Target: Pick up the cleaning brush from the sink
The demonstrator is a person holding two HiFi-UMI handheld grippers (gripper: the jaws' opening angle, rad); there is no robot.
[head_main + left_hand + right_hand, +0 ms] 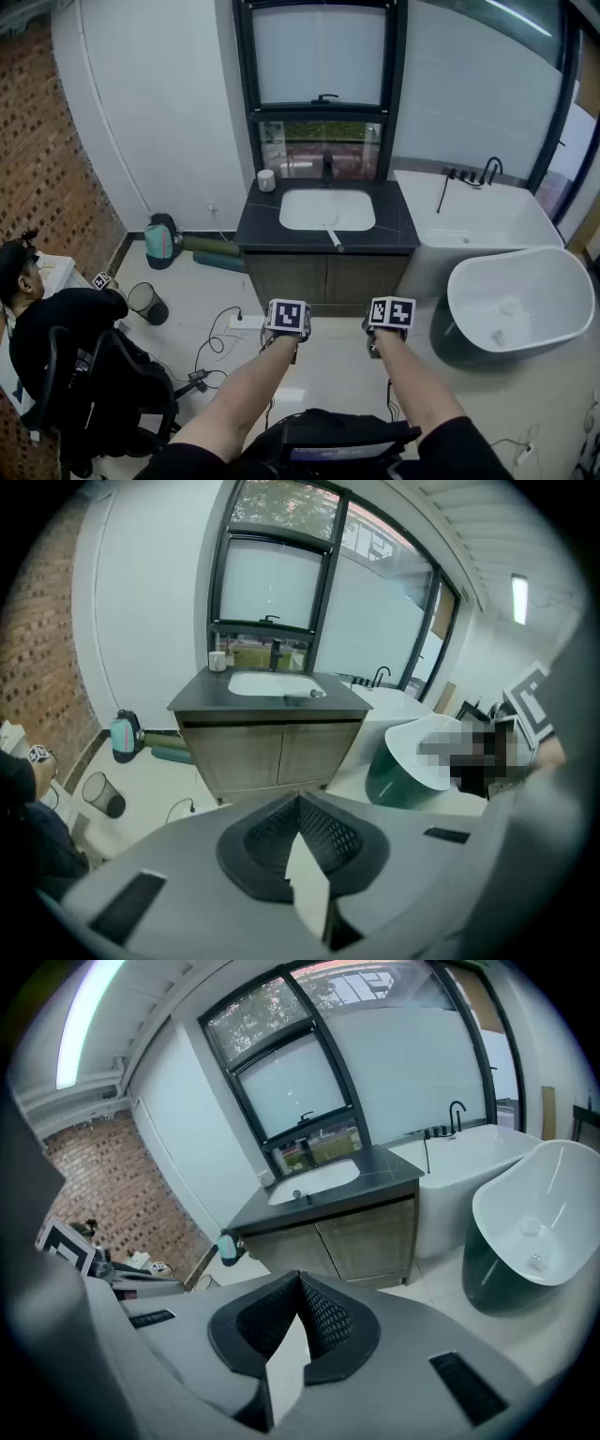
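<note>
The right gripper (299,1282) has its jaws pressed together, nothing between them. Ahead stands a vanity (366,1227); the cleaning brush (298,1194) lies at the front rim of the white sink (314,1179), which is set in the dark countertop (389,1164).

Floor (328,352) between left gripper (299,801), right gripper (300,1283) and the cabinet front: open tile, free passage straight ahead.
Low clutter left of that passage: power strip (246,322) and cables (214,345). Further left: waste bin (145,302), seated person (56,314).
Right side closed off by oval freestanding tub (525,291) and built-in bathtub (487,220), which abuts the table's right edge.
Table (258,225): front edge unobstructed, open air above sink (287,212).
Cup (266,180) at rear left corner. Faucet (327,167) at middle of rear edge, window frame (323,114) directly behind it.
</note>
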